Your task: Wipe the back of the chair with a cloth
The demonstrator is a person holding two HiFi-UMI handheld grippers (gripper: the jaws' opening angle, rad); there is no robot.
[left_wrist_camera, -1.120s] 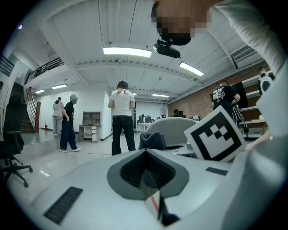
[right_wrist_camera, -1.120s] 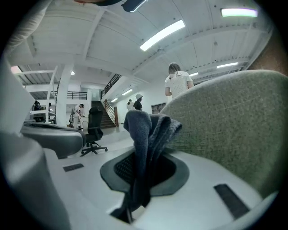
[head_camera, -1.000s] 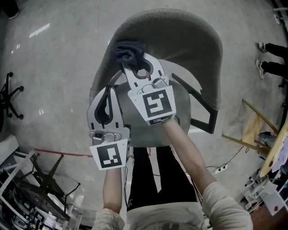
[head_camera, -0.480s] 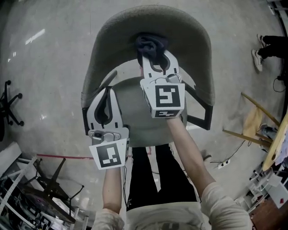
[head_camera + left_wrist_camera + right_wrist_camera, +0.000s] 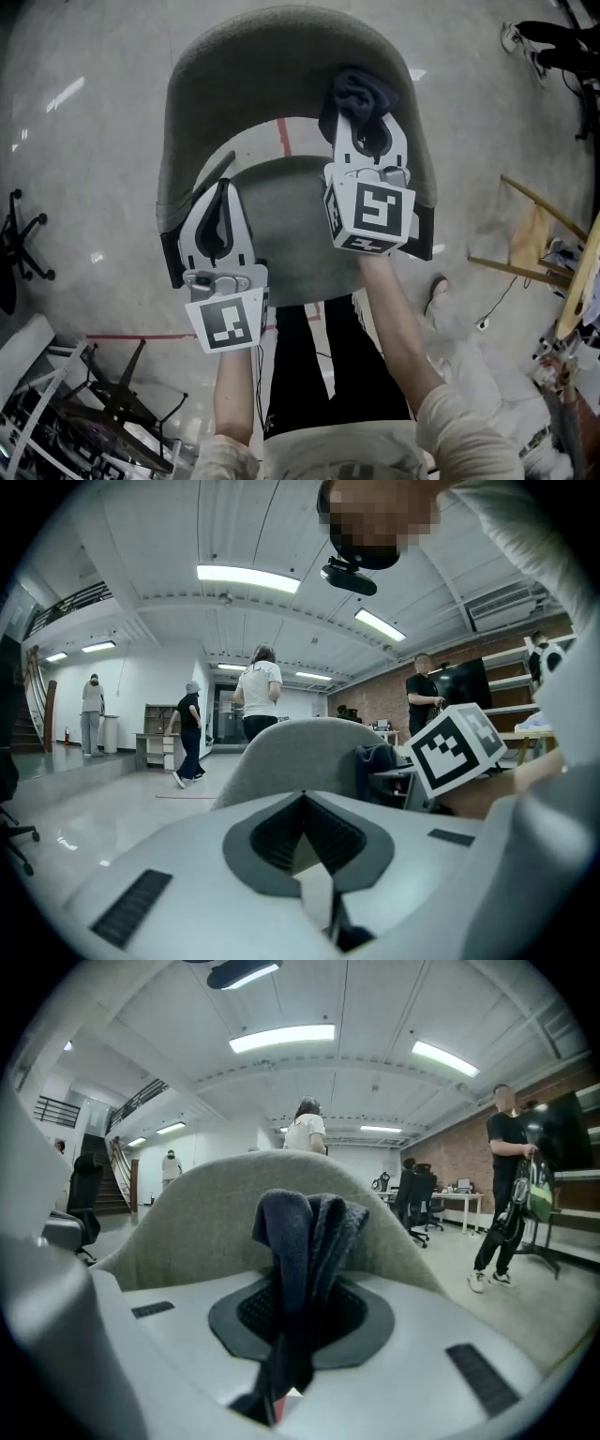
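- cloth (image 5: 359, 92): dark, soft and bunched. in the head view it sits against the inner face of the chair back (image 5: 272, 56), at about 1 o'clock on its curve.
- right gripper (image 5: 364, 122): jaws closed on the cloth. a thick fold stands up past the tips and a tail hangs below the pads.
- left gripper (image 5: 220, 192): jaws brought together with nothing between them. it is held at the 9 o'clock edge of the seat (image 5: 291, 234), well apart from the cloth.
- handling, as judged: the cloth looks light, limp and squashable, with nothing to break. on the rough-looking covering it is likely to drag rather than glide.
- hold, as judged: the bunched middle, as gripped now, is the sound place, since a wad projects ahead of the tips to meet the back. a hold on a thin edge would probably pull free.
- head view only: shows both grippers together and where the cloth lies along the back. it does not show the grip itself.
- right gripper view only: shows the fold pinched between the pads, with the back rising close behind. contact cannot be confirmed there.
- left gripper view only: shows its own closed jaws, the marker cube (image 5: 457, 747) at 3 o'clock and people (image 5: 258, 691) walking beyond the chair.
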